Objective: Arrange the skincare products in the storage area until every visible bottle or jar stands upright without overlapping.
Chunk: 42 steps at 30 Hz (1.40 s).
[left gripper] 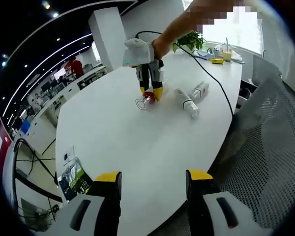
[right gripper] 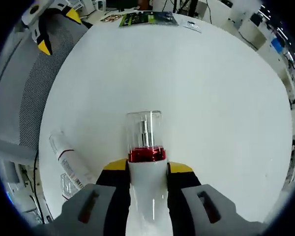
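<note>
The left gripper [left gripper: 154, 178] waits back at the tabletop [left gripper: 118, 142] edge, jaws released and empty. The right gripper [right gripper: 147, 169] grasps the pump bottle [right gripper: 145, 147] by its body, probably to stand it upright; two tubes [left gripper: 186, 102] lie flat just right of it.

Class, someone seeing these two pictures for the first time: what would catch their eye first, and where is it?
First, the pump bottle with a red collar and clear cap, clamped in the right tool over the white table. In the left gripper view, two white tubes lie flat on the table beside it. The left tool hangs open, holding nothing.
</note>
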Each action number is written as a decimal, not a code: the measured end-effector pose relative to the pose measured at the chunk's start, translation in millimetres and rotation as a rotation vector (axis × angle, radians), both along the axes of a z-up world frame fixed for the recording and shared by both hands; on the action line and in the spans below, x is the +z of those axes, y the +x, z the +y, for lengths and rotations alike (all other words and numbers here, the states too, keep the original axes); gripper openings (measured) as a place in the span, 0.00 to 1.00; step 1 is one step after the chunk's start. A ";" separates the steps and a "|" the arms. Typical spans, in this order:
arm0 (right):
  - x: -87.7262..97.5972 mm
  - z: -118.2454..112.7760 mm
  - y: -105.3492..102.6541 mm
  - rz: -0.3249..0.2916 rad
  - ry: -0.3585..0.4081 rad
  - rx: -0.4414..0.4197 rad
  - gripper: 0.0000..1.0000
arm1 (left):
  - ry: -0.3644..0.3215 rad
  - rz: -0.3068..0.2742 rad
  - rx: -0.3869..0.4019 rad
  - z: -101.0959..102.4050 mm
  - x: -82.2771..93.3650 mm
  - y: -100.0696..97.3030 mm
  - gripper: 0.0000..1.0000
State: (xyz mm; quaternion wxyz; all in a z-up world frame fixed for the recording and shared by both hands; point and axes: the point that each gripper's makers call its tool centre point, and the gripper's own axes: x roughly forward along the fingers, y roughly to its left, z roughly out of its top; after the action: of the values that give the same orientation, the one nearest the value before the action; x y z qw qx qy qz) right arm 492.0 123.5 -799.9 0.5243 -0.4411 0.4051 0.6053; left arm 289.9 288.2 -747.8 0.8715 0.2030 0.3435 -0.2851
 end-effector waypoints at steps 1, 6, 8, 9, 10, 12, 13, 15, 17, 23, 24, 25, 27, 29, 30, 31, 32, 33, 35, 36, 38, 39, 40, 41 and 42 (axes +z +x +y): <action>1.9 0.0 2.1 -0.004 0.013 -0.011 0.25 | 0.001 -0.005 0.000 0.3 0.6 0.4 0.54; 20.0 2.6 8.6 -0.006 0.115 -0.114 0.25 | -0.007 -0.008 0.002 -0.1 2.2 0.9 0.54; 30.5 4.1 9.8 -0.009 0.173 -0.172 0.25 | -0.011 -0.011 0.005 0.0 3.0 1.5 0.54; 37.3 5.1 9.6 -0.005 0.220 -0.211 0.25 | -0.012 -0.012 0.006 0.1 3.3 1.8 0.54; 41.1 4.6 9.7 -0.001 0.241 -0.236 0.24 | -0.016 -0.013 0.007 -0.1 3.8 2.1 0.54; 49.2 3.3 11.0 0.000 0.306 -0.300 0.24 | -0.020 -0.015 0.007 -0.7 4.4 2.1 0.54; 53.3 2.0 11.8 -0.001 0.336 -0.330 0.24 | -0.021 -0.015 0.005 -1.1 4.5 2.0 0.54; 57.0 -0.8 12.1 -0.003 0.365 -0.373 0.24 | -0.024 -0.015 0.002 -2.0 5.0 1.6 0.54; 60.1 -5.3 12.6 -0.011 0.392 -0.402 0.24 | -0.027 -0.017 -0.002 -2.9 5.8 1.4 0.54; 76.5 -12.6 16.4 -0.022 0.515 -0.537 0.24 | -0.036 -0.016 0.000 -3.3 6.0 2.0 0.54; 82.5 -13.0 17.5 -0.024 0.549 -0.558 0.24 | -0.040 -0.015 0.001 -3.5 6.2 2.1 0.54; 87.5 -12.7 18.2 -0.023 0.575 -0.579 0.24 | -0.056 -0.014 0.006 -4.1 7.6 2.9 0.54; 103.5 -10.4 19.6 -0.017 0.656 -0.630 0.24 | -0.074 -0.017 0.014 -4.1 10.0 4.1 0.54; 122.0 -6.3 19.1 -0.010 0.746 -0.674 0.24 | -0.111 -0.022 0.027 -5.5 14.3 5.9 0.54; 134.4 -3.0 17.4 -0.003 0.805 -0.699 0.24 | -0.123 -0.025 0.032 -5.6 16.1 6.6 0.54; 143.2 -0.6 16.2 0.000 0.850 -0.712 0.25 | -0.136 -0.029 0.035 -6.1 18.0 7.3 0.54; 151.2 2.0 13.7 0.010 0.886 -0.723 0.25 | -0.153 -0.032 0.040 -6.7 20.6 7.8 0.54; 161.7 5.1 10.1 0.022 0.934 -0.737 0.25 | -0.167 -0.034 0.042 -7.6 22.2 8.1 0.54; 179.8 11.6 1.7 0.037 1.004 -0.736 0.25 | -0.189 -0.036 0.044 -8.8 24.8 8.4 0.54; 183.1 12.9 0.1 0.038 1.016 -0.737 0.25 | -0.196 -0.036 0.047 -8.8 25.7 8.4 0.55; 200.0 19.5 -10.4 0.051 1.071 -0.734 0.25 | -0.228 -0.041 0.055 -10.2 29.9 9.4 0.55; 206.3 22.0 -14.5 0.063 1.097 -0.747 0.25 | -0.252 -0.042 0.060 -11.7 32.5 9.8 0.56; 216.5 27.0 -22.8 0.077 1.142 -0.735 0.25 | -0.301 -0.047 0.066 -14.8 38.2 11.0 0.57; 224.9 32.0 -30.8 0.096 1.184 -0.736 0.25 | -0.351 -0.054 0.069 -17.4 45.2 12.1 0.58; 229.0 35.7 -37.0 0.104 1.201 -0.729 0.25 | -0.380 -0.067 0.071 -18.2 50.5 13.6 0.59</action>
State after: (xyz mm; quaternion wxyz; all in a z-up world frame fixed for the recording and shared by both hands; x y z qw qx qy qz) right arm 455.0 159.2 -570.9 0.8265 0.1181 0.1475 0.5303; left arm 303.5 270.0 -697.3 0.9145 0.0320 0.2614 -0.3072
